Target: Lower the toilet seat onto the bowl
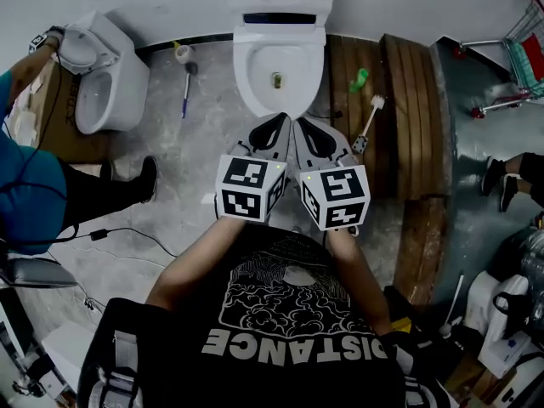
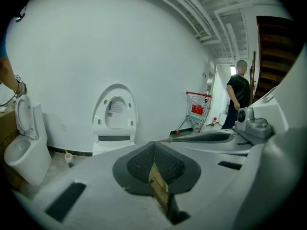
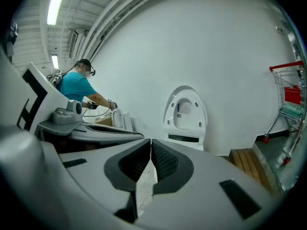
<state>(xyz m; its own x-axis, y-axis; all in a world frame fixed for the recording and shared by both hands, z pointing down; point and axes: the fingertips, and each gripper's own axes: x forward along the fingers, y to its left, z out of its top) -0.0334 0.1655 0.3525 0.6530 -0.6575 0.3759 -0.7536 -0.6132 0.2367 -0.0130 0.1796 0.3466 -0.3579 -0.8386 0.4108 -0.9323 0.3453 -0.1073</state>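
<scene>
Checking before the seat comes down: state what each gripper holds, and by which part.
Nothing is held. The left gripper and the right gripper both have their jaws together with nothing between them, short of the raised toilet seat.

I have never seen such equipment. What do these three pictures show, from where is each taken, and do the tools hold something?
There is no robot: a person holds a hand tool with tongs in each hand. The head view looks down from the person's head at the left tongs and right tongs; the cubes with black squares belong to them. Each gripper view rides on one tool and looks along its tongs. Both tongs are closed and hold nothing. Ahead stands a white ceramic toilet, its white oval seat raised. A white toilet brush lies on brown wooden boards.
</scene>
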